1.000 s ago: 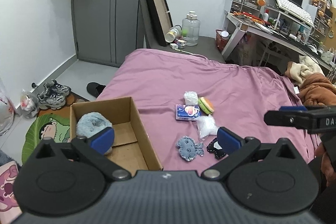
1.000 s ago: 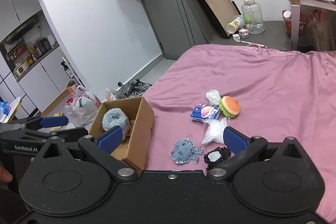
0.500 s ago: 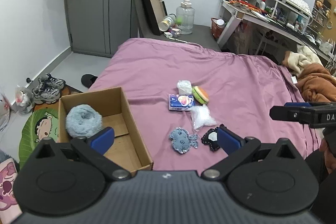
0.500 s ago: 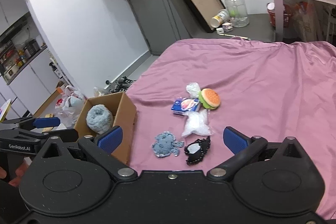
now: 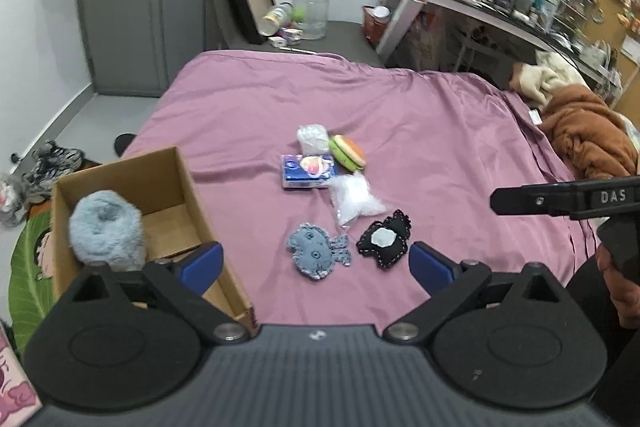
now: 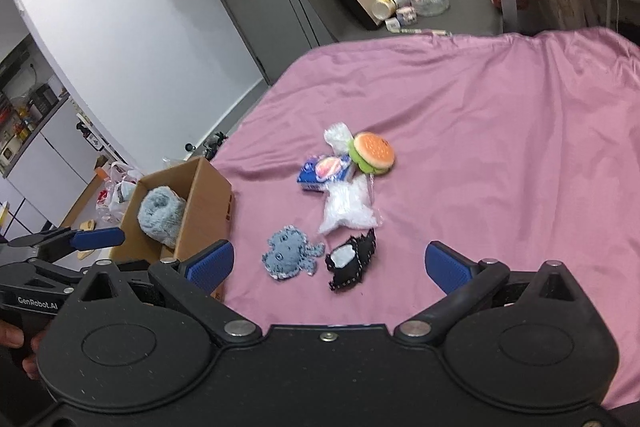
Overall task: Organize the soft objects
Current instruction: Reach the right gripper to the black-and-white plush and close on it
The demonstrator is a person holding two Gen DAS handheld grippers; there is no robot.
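Observation:
Soft items lie grouped on the pink bedsheet point(image 5: 420, 131): a blue felt fish point(image 5: 314, 255) point(image 6: 289, 256), a black felt piece with a white patch point(image 5: 385, 242) point(image 6: 352, 259), a clear plastic bag point(image 5: 354, 198) point(image 6: 347, 207), a blue tissue pack point(image 5: 306, 171) point(image 6: 326, 173), a burger plush point(image 5: 347, 153) point(image 6: 372, 151) and a crumpled white bag point(image 5: 313, 138). A fluffy grey-blue plush point(image 5: 105, 229) point(image 6: 161, 213) sits inside the cardboard box point(image 5: 160, 179) point(image 6: 206, 203). My left gripper point(image 5: 316, 261) hovers just short of the fish, its jaws wide and closing slightly, nothing between them. My right gripper point(image 6: 328, 261) is open and empty above the fish and black piece.
The box stands at the bed's left edge, over a green floor mat point(image 5: 28, 267). Brown and cream blankets point(image 5: 580, 123) are heaped at the bed's right. A desk point(image 5: 480, 7), a water jug point(image 5: 311, 11) and shoes point(image 5: 52, 163) lie beyond.
Both grippers have moved down and nearer to the bed, so the fish, black piece and box look larger and closer. No object has moved.

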